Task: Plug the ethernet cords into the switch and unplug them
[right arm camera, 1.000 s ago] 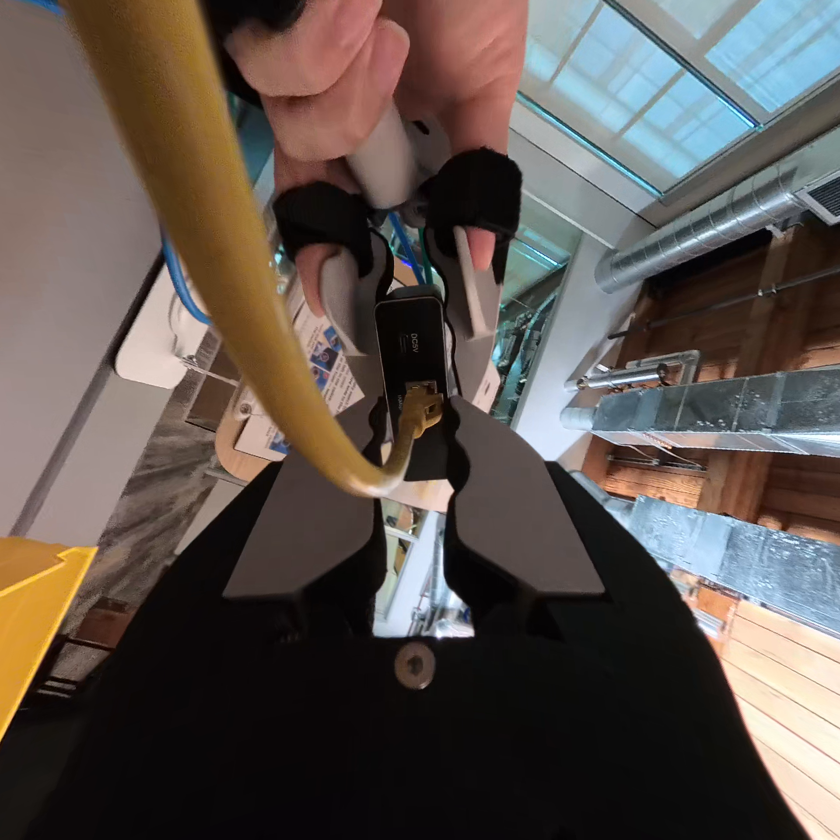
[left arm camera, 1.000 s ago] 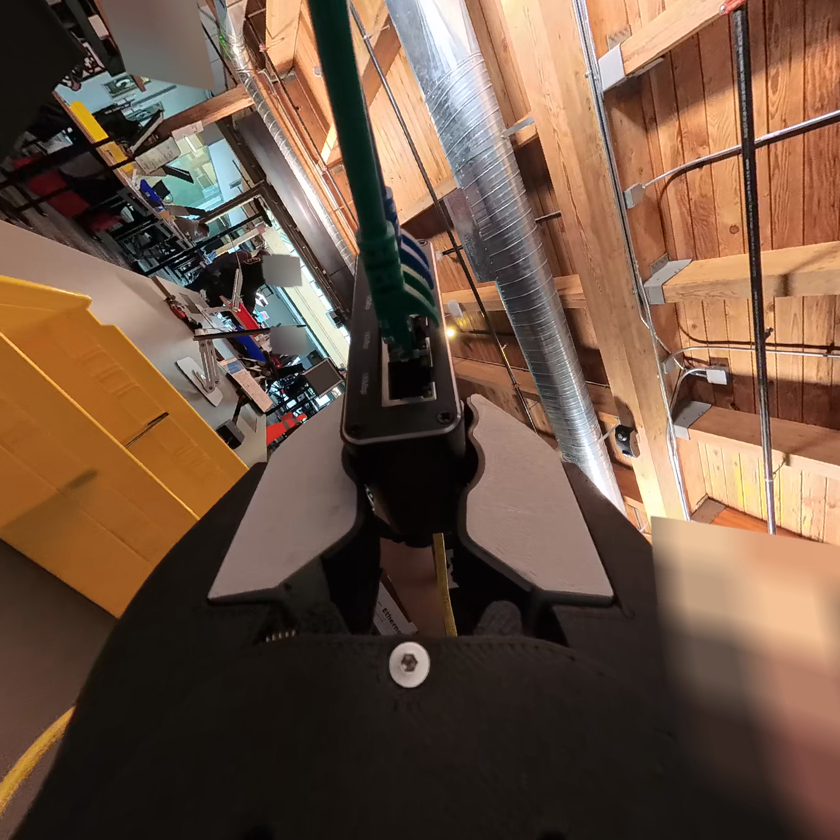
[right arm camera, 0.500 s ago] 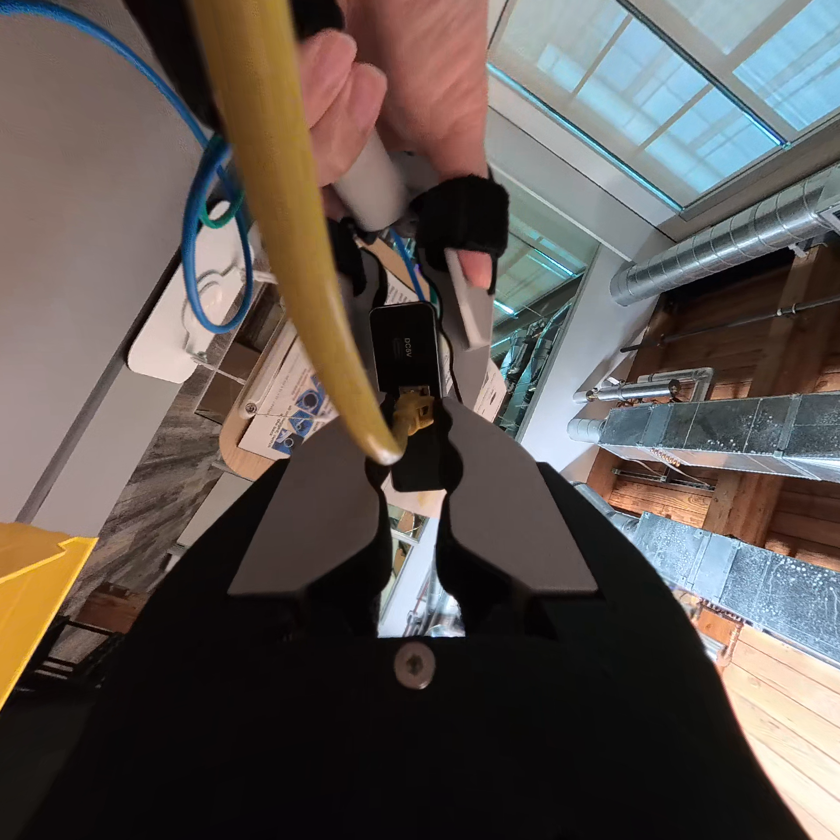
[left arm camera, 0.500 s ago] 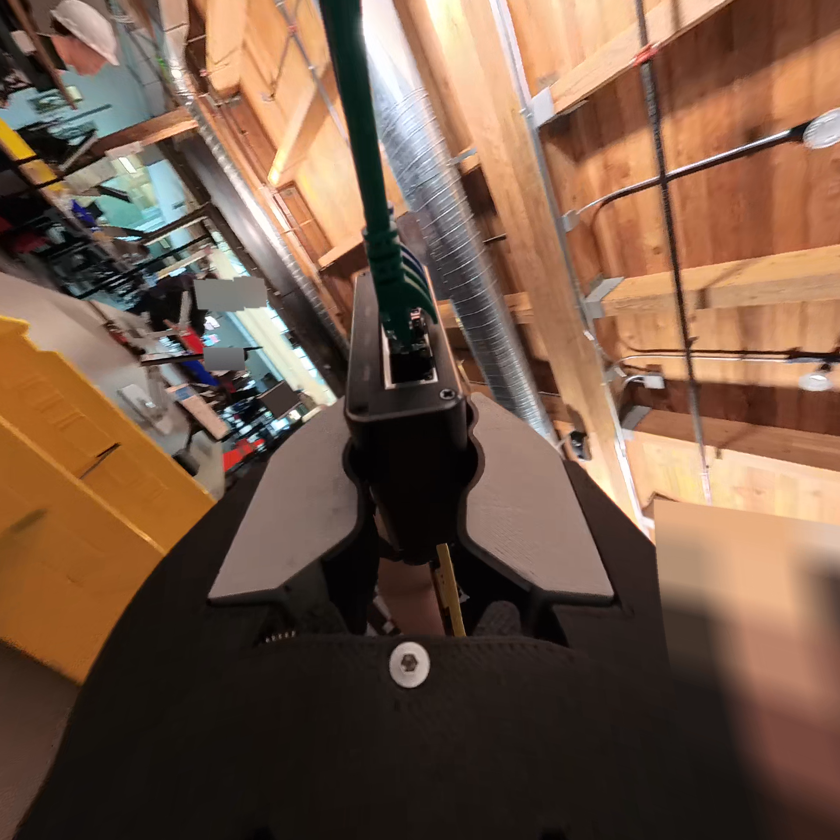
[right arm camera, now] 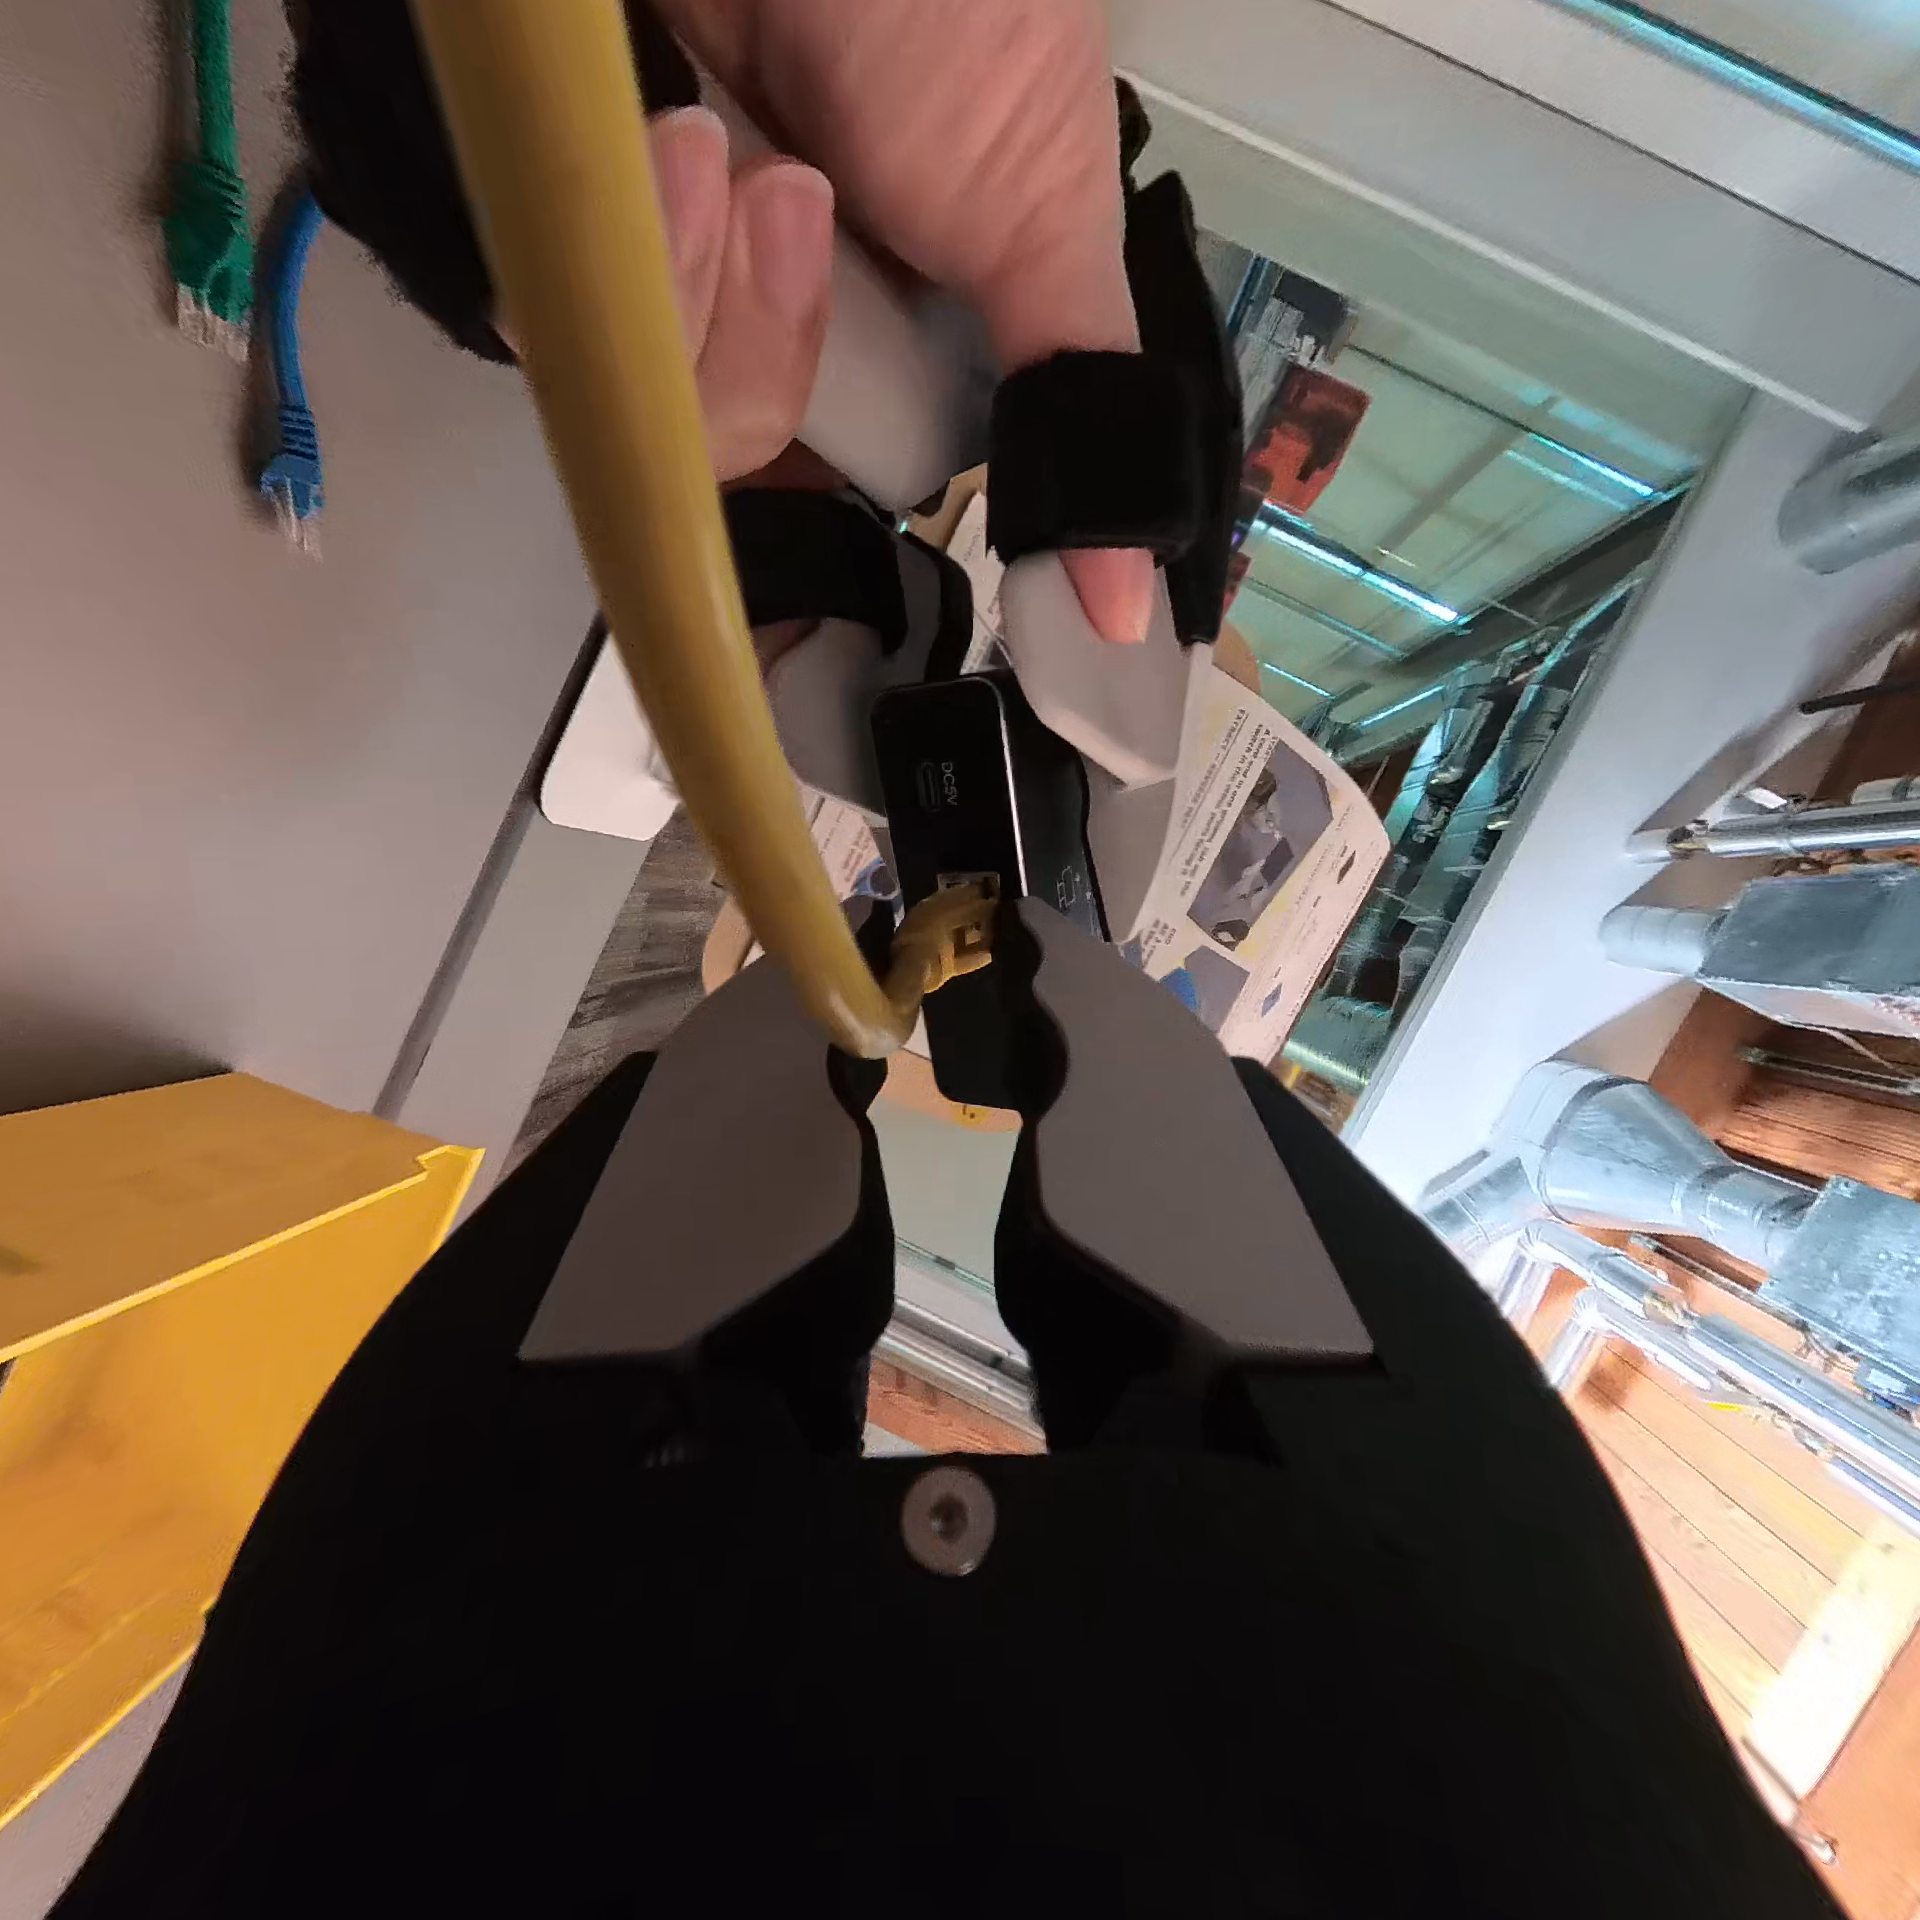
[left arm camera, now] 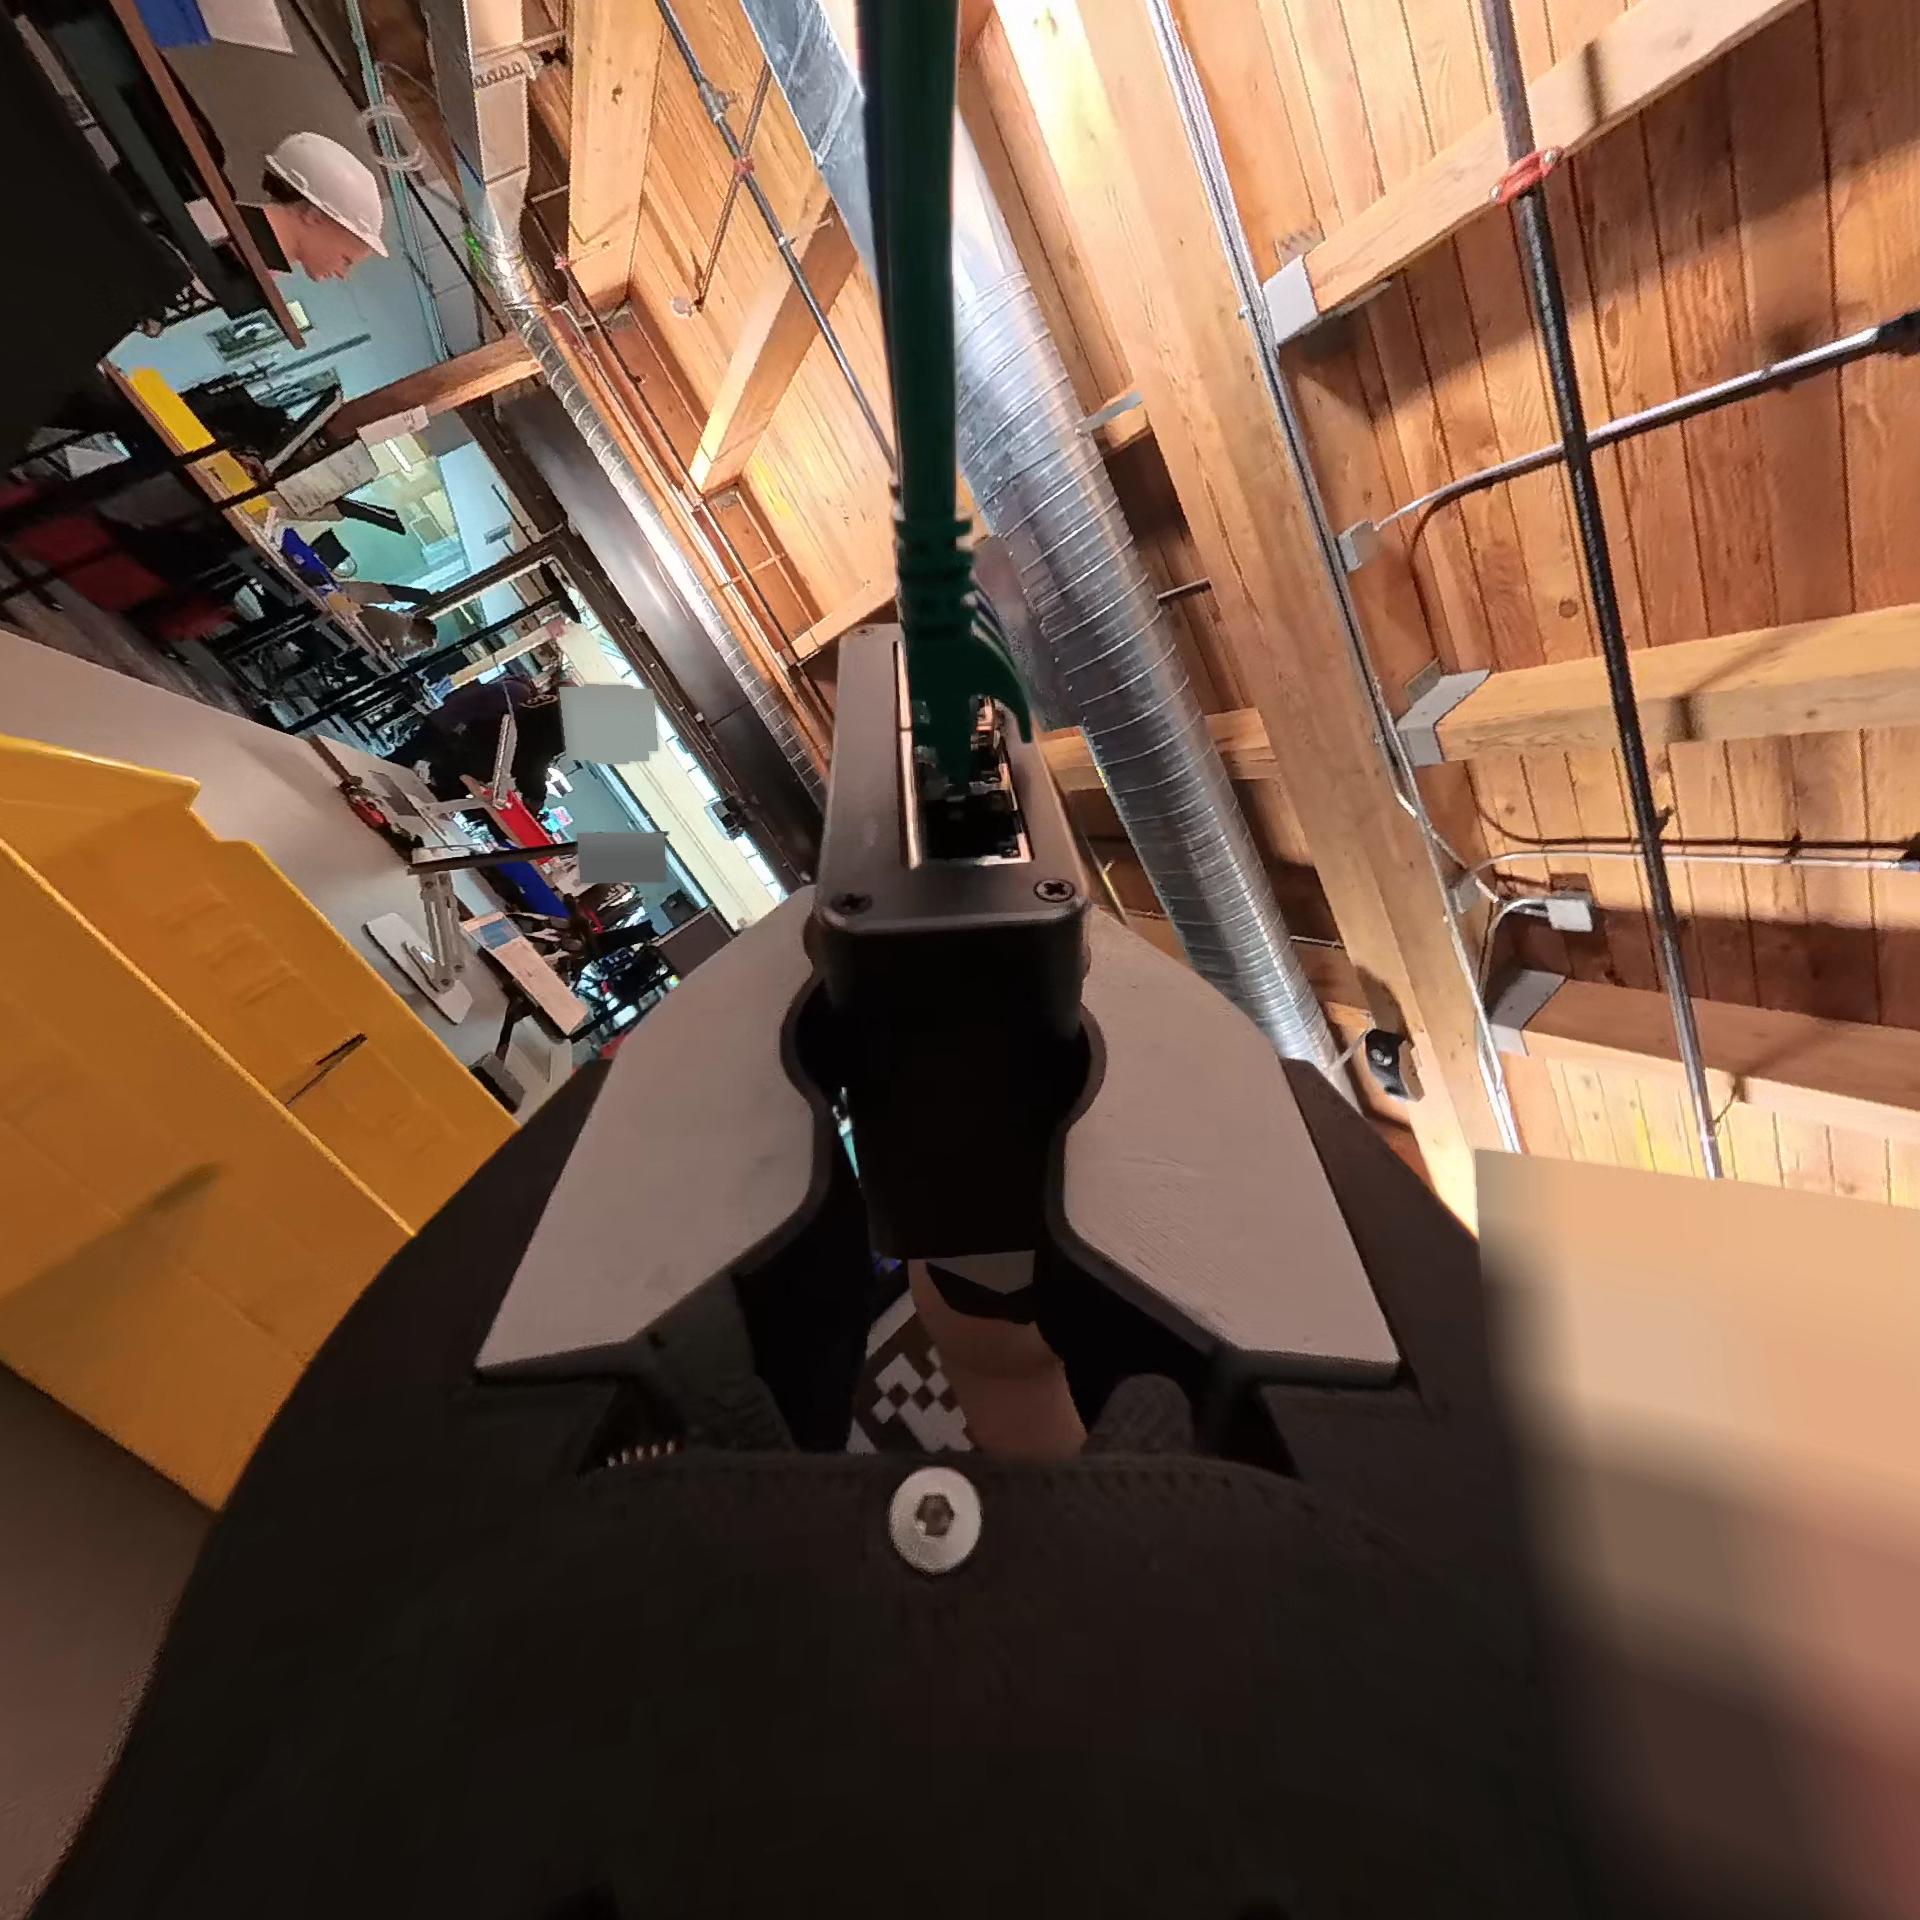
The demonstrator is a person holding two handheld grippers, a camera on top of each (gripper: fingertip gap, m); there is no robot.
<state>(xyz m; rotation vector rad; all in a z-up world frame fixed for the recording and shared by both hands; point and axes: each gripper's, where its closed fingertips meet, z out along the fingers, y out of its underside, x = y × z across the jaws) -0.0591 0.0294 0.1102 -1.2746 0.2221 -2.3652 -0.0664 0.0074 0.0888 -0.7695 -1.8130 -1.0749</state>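
Here, left gripper [left arm camera: 951, 1049] clamping jaws on the black switch [left arm camera: 951, 935], right gripper [right arm camera: 940, 987] closing jaws around the yellow cord's plug [right arm camera: 951, 940], pressing at the switch's end port.

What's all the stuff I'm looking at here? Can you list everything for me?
switch: 1, black, clamped between the left gripper's fingers
green cord: 1, plugged into the top of the switch
yellow cord: 1, plug at the switch's near port, in the right wrist view
loose green plug: 1, on the grey surface, upper left
loose blue plug: 1, beside the green one
yellow bin: 1, left side
metal duct: 1, silver, under the wooden ceiling
left gripper: shut on the switch
right gripper: around the yellow plug, grip unclear
hand: 1, holding the left gripper
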